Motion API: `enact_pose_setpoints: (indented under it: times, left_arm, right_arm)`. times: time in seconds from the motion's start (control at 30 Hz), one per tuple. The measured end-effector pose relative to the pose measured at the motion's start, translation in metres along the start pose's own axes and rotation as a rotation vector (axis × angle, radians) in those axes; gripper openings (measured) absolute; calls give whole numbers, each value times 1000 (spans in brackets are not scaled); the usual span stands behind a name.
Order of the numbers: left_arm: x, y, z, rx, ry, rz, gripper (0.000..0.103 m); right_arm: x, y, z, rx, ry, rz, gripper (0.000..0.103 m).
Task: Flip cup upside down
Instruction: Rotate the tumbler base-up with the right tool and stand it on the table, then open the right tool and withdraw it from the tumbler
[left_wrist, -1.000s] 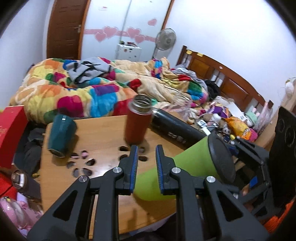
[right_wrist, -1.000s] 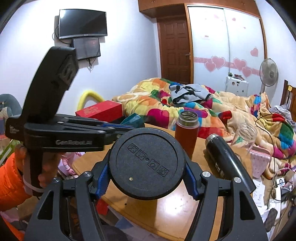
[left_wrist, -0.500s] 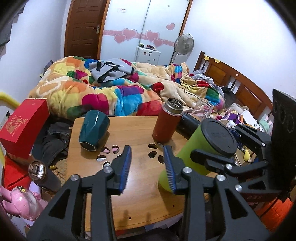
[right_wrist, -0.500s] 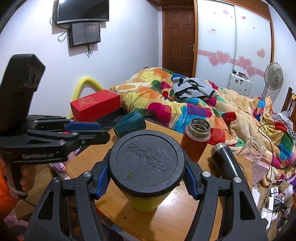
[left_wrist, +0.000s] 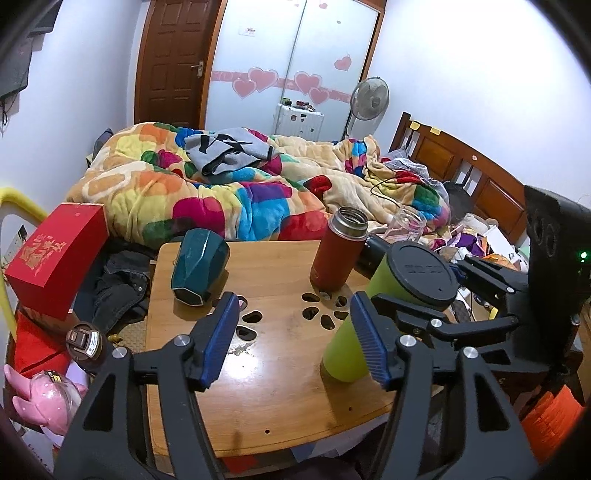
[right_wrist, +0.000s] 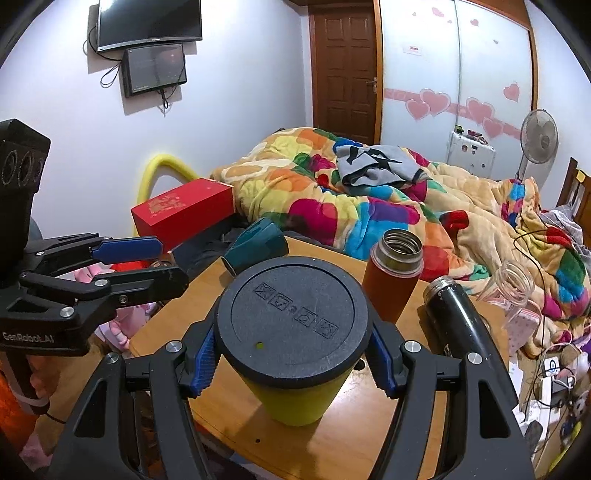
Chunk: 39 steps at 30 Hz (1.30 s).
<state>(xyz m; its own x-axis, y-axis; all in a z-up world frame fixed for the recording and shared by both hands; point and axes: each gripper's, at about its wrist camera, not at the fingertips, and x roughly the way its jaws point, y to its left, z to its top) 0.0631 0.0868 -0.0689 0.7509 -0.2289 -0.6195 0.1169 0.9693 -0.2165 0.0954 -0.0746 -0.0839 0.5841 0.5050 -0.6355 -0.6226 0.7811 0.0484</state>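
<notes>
the right gripper (right_wrist: 291, 363) is clamped on the green cup (right_wrist: 295, 395), set base-up on the wooden table (left_wrist: 280, 417), so releasing it seems next, while the left gripper (left_wrist: 291, 338) hangs spread and empty.

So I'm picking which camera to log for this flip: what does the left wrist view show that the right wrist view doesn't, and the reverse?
Only the left wrist view shows the flower-shaped cutouts in the wooden table, the pink toy on the floor and the open left hand-held gripper head-on. Only the right wrist view shows the wall-mounted television and the symbols on the black base. Both show the lime-green cup standing base-up in the right hand-held gripper, the red steel flask and the teal faceted mug on its side.
</notes>
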Motion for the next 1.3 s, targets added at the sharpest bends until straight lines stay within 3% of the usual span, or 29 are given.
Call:
enact_pose_setpoints:
  times: [0.2,0.33,0.47,0.57,0.73,0.87,0.93,1.3]
  left_arm:
    - [-20,-11,5,15,-38,-2,63]
    - [-41,-25,7,36,-89,-5,71]
    - [-61,-44,8,61,-134,-5,80]
    - [-75,-59,5,81,-163,-3,88]
    - [-95,-83,-3,114,-222,44,100]
    - [-107,-97,-10,130,-260,82,102]
    - [-111,-101,-14,134,-271,98,102]
    - [-119,-112,-23,121,-288,101,103]
  right_arm:
    - [-20,-1,-3,16,-17,3,65]
    - [-49,-1,-3,25,-69,-18,79]
    - [-83,-5,-3,60,-134,-48,79]
    - [-107,-10,-5,80,-178,-97,88]
    - [-140,-16,-14,107,-209,-130,89]
    - [-155,-20,-21,136,-214,-148,92]
    - [-161,-20,-24,150,-219,-159,103]
    - [-185,-11,-37,135,-274,-195,103]
